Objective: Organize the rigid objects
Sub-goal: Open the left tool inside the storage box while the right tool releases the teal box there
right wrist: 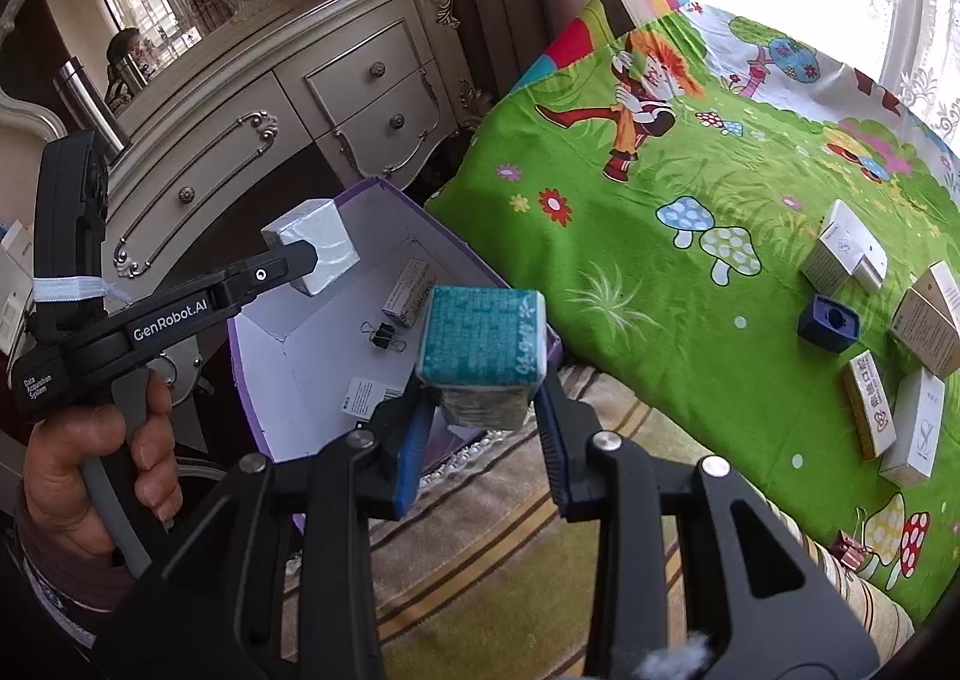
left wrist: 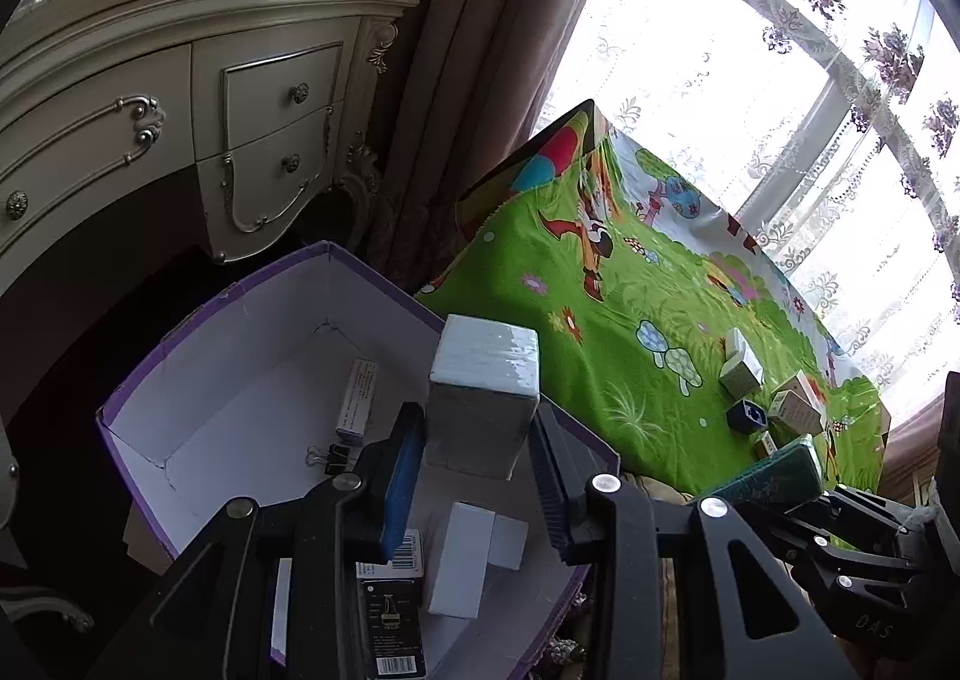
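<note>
My left gripper (left wrist: pixel 477 443) is shut on a pale grey-white block (left wrist: pixel 483 386) and holds it above the open purple box (left wrist: pixel 180 332). The same block (right wrist: pixel 312 245) and left gripper (right wrist: pixel 300 260) show in the right wrist view, over the box (right wrist: pixel 384 191). My right gripper (right wrist: pixel 480 410) is shut on a teal patterned block (right wrist: pixel 483 338), held just outside the box's near right corner. The box holds a small carton (left wrist: pixel 359 401), a binder clip (left wrist: pixel 327 455), white boxes (left wrist: pixel 474 557) and a dark packet (left wrist: pixel 390 626).
Several small cartons (right wrist: pixel 840 254) and a blue sharpener-like piece (right wrist: pixel 828 323) lie on the green cartoon cloth (right wrist: pixel 630 272) at right. A cream dresser (right wrist: pixel 270 110) stands behind the box. A striped rug (right wrist: pixel 510 530) lies below. Curtains and a bright window are behind.
</note>
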Demonstrator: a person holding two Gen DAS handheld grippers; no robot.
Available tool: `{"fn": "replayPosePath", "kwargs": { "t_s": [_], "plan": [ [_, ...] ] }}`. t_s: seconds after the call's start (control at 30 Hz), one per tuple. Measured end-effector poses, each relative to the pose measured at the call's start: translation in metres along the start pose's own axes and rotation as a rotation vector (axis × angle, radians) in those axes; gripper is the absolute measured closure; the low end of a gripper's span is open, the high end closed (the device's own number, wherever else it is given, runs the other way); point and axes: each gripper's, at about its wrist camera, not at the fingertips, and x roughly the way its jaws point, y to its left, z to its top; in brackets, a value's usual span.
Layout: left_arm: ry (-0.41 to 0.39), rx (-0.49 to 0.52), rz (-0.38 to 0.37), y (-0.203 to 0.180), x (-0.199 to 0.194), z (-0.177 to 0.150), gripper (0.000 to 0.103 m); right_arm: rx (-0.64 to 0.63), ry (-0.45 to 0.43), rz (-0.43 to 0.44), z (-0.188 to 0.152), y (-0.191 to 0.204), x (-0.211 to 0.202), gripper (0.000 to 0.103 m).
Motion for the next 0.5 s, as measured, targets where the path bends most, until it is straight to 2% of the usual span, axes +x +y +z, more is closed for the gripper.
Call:
{"fn": "replayPosePath", "kwargs": {
  "t_s": [0.37,0.47,0.5],
  "plan": [
    [-0.015,-0.103,0.075,0.04,-0.003,0.001,0.065,-0.117,0.025,0.125,0.019,0.05,0.039,0.064],
    [-0.013,-0.123,0.102,0.045,-0.001,0.0,0.054,-0.121,-0.008,0.122,0.019,0.049,0.035,0.044],
    [-0.015,-0.129,0.103,0.046,-0.001,0.0,0.052,-0.115,-0.032,0.108,0.019,0.046,0.033,0.034]
  ]
}}
